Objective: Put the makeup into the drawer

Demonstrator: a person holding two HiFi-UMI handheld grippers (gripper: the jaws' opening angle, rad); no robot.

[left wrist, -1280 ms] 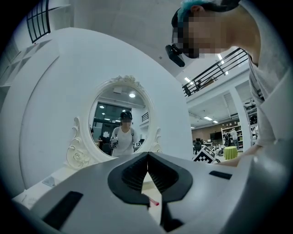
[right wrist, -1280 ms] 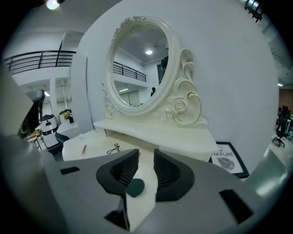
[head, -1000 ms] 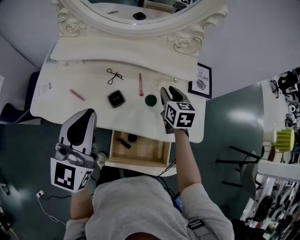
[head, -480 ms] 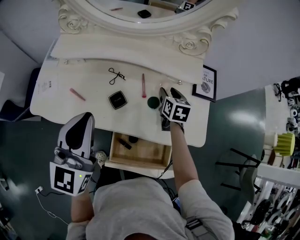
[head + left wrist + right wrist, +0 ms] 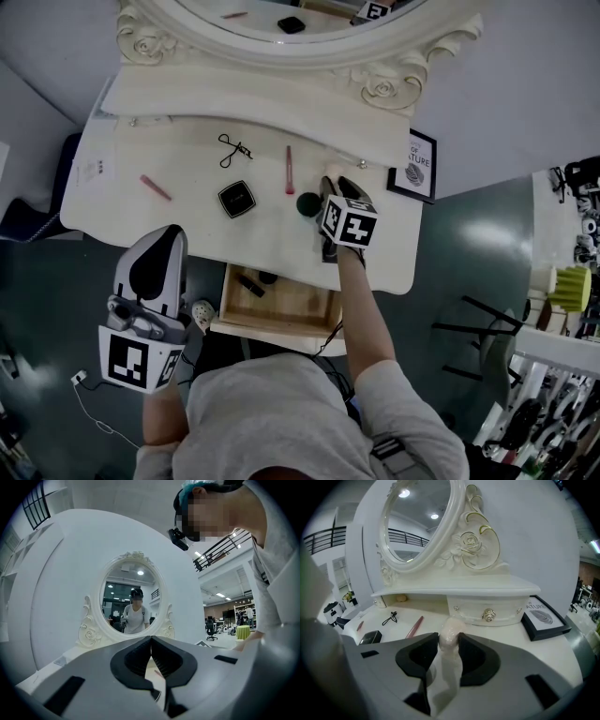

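My right gripper (image 5: 337,184) reaches over the white vanity top (image 5: 187,225), just right of a dark green round pot (image 5: 307,203). In the right gripper view its jaws (image 5: 449,642) pinch a pale beige makeup sponge (image 5: 451,631); they have just been closing on it. A black compact (image 5: 235,198), a pink lip pencil (image 5: 290,170), an eyelash curler (image 5: 230,148) and a pink stick (image 5: 155,187) lie on the top. The wooden drawer (image 5: 291,307) stands open below, with a black lipstick (image 5: 248,285) inside. My left gripper (image 5: 173,234) hovers shut and empty left of the drawer.
An oval mirror (image 5: 281,37) with a carved frame rises at the back, above a low shelf with a small knobbed drawer (image 5: 489,615). A framed picture (image 5: 416,167) leans at the right end. The person's arm stretches across the drawer's right side.
My right gripper has sunk toward the tabletop and its jaws have drawn in around the sponge. The left gripper has stayed where it was.
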